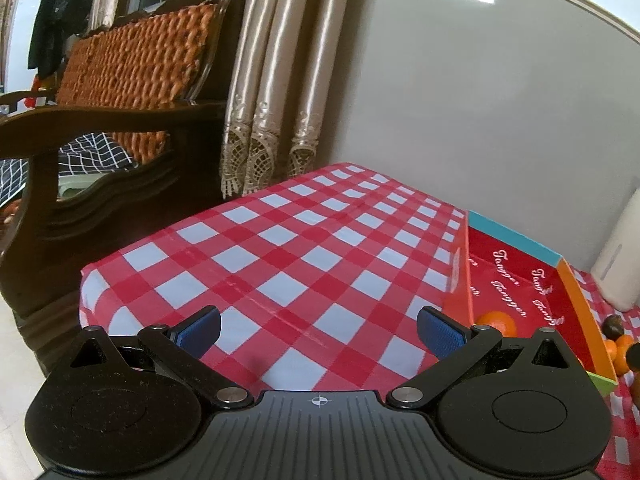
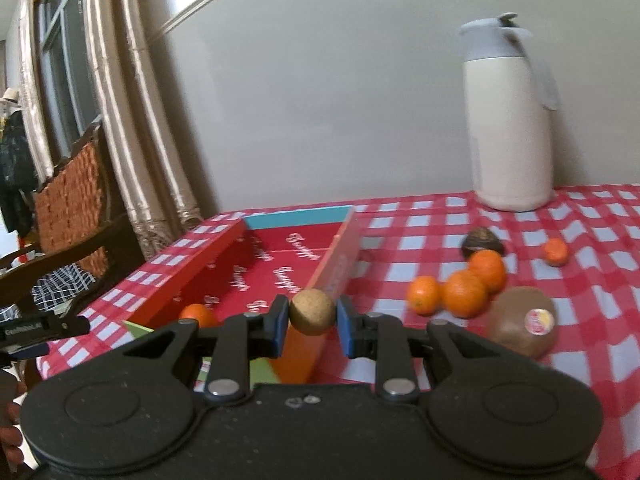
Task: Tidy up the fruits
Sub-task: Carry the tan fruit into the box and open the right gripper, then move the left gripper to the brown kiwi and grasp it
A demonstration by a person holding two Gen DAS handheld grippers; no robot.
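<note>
My right gripper (image 2: 312, 318) is shut on a small round tan-brown fruit (image 2: 311, 311), held above the near right wall of the red cardboard box (image 2: 280, 268). One orange (image 2: 197, 315) lies inside the box at its near left. To the right on the checked cloth sit several oranges (image 2: 464, 294), a kiwi with a sticker (image 2: 520, 326), a dark fruit (image 2: 482, 240) and a small orange (image 2: 555, 251). My left gripper (image 1: 318, 330) hovers open and empty over the cloth, left of the red box (image 1: 516, 284), where the orange (image 1: 496, 322) shows.
A white thermos jug (image 2: 510, 120) stands at the back right near the wall. A dark wooden chair with an orange cushion (image 1: 132, 80) and beige curtains (image 1: 276, 80) are left of the table. The red-and-white tablecloth (image 1: 280, 248) drops off at the left edge.
</note>
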